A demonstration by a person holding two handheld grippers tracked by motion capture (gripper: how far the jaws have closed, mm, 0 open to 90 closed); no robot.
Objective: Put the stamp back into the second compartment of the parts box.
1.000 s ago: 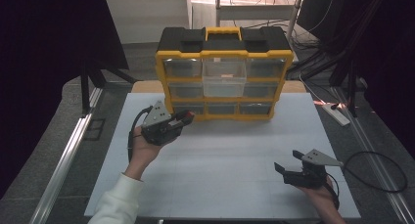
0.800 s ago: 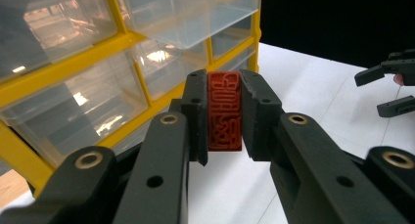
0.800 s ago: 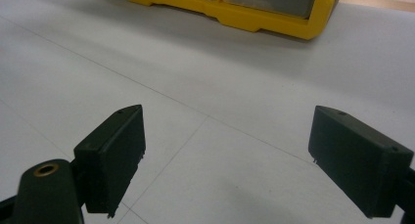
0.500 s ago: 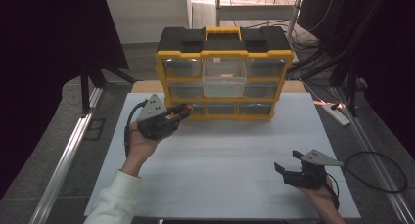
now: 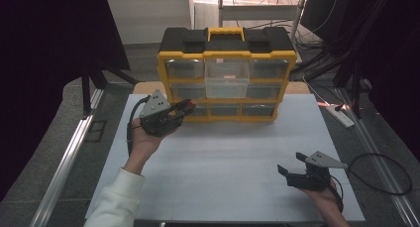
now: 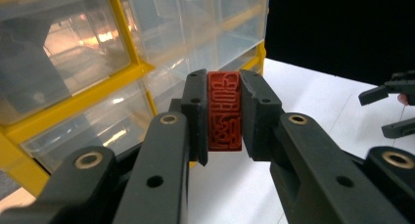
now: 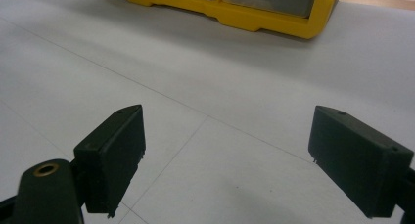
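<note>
While our left claw [image 6: 224, 111] clamps the red carved stamp [image 6: 224, 110], we judge stowing comes next — a drawer of the yellow organizer [image 5: 227, 77] must open; our right claw [image 7: 227, 160] gapes empty.

Matt black plastic pads [image 6: 195, 116] clamp a red carved stamp block [image 6: 224, 111] beside the organizer's [image 5: 227, 73] glossy clear plastic drawers [image 6: 73, 48] and yellow frame.

A drawer cabinet [image 5: 227, 73] stands at the far middle of the white table [image 5: 223, 177]. The left gripper [image 5: 184, 108] sits just before the cabinet's lower left drawers, above the table, with a carved stamp block [image 6: 224, 110] between its jaws. The right gripper [image 5: 283, 169] rests near the table's near right corner, well apart. A power strip [image 5: 340, 115] lies right of the table.
</note>
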